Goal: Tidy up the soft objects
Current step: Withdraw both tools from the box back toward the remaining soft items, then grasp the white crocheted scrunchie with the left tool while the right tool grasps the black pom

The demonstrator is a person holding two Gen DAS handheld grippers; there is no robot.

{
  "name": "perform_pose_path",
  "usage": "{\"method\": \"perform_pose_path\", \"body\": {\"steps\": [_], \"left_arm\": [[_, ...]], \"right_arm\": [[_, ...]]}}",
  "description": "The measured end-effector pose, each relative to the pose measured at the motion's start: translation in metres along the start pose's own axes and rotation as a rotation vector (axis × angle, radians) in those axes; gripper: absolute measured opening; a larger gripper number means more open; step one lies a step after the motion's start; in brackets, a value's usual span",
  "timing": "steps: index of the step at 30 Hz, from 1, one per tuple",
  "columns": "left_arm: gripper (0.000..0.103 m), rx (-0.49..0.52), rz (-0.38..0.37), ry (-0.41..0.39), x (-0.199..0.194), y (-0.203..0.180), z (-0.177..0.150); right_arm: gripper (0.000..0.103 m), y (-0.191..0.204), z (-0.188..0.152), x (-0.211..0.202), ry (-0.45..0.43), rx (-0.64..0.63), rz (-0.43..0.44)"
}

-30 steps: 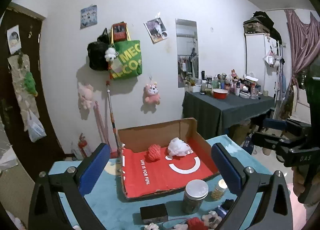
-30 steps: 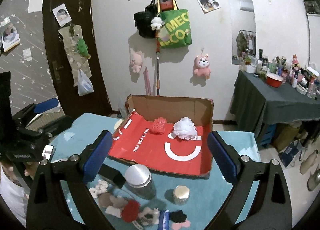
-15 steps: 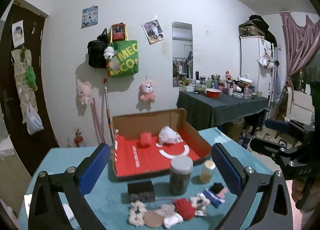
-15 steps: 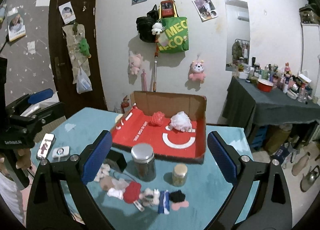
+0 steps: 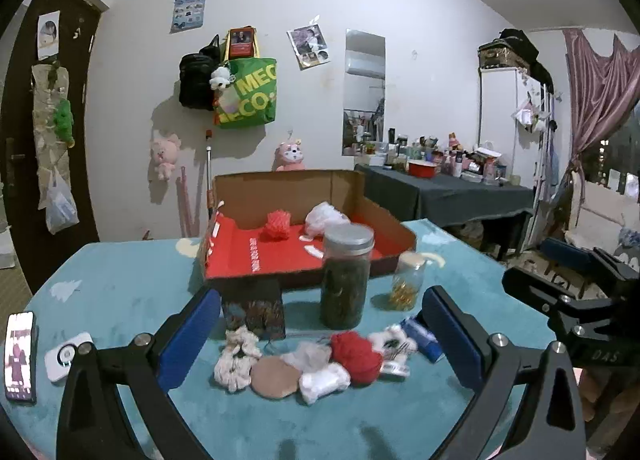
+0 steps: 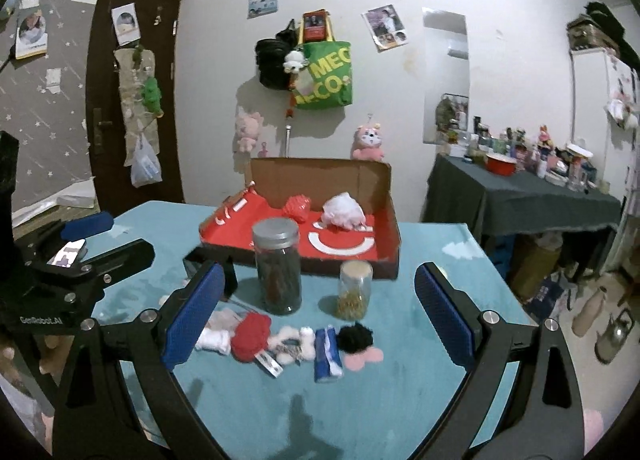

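Progress stands at an early stage, as we judge it: two soft items, a red puff [image 5: 275, 225] and a white puff [image 5: 325, 218], already lie inside the cardboard box [image 5: 390, 220] at 12 o'clock on the table [image 5: 120, 292], while the remaining pile sits outside it. We hold the left gripper [image 5: 320, 334] with its jaws spread wide and empty, framing the pile; the right gripper [image 6: 318, 316] is likewise spread wide with nothing between its pads. In the left wrist view, the pile lies at 6 o'clock from the box and comprises a cream scrunchie [image 5: 236, 360], a tan round pad [image 5: 275, 377], a white soft piece [image 5: 323, 380], a red pom-pom [image 5: 356, 354] and a blue packet [image 5: 420, 338]. The right wrist view adds a black pom-pom [image 6: 355, 337] touching a pink piece [image 6: 363, 358] at the 3 o'clock end of the row. Between pile and box stand a tall jar [image 5: 346, 276], a small jar [image 5: 407, 280] and a dark block [image 5: 254, 310]; we judge these hard items to be obstacles rather than items to sort. A phone [image 5: 19, 356] and a white device [image 5: 68, 356] rest at 9 o'clock, well apart from the pile. Every item in the row remains to be moved.
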State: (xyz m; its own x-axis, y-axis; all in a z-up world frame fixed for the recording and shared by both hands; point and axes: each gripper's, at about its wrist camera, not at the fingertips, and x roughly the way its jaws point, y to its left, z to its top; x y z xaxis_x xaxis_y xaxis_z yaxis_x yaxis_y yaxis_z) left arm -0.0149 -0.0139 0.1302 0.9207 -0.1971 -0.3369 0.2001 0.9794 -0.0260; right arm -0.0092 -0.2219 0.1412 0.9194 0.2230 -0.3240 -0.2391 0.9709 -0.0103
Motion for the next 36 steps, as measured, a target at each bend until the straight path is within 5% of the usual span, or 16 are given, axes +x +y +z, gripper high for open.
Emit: {"method": "perform_pose_path", "body": {"steps": [14, 36], "left_arm": [[0.103, -0.043, 0.020, 0.141, 0.052, 0.016, -0.058], [0.103, -0.080, 0.054, 0.339, 0.098, 0.083, -0.048]], "right_arm": [[0.098, -0.016, -0.090, 0.046, 0.148, 0.077, -0.030], [0.098, -0.044, -0.076, 0.105, 0.309, 0.112, 0.022]]}}
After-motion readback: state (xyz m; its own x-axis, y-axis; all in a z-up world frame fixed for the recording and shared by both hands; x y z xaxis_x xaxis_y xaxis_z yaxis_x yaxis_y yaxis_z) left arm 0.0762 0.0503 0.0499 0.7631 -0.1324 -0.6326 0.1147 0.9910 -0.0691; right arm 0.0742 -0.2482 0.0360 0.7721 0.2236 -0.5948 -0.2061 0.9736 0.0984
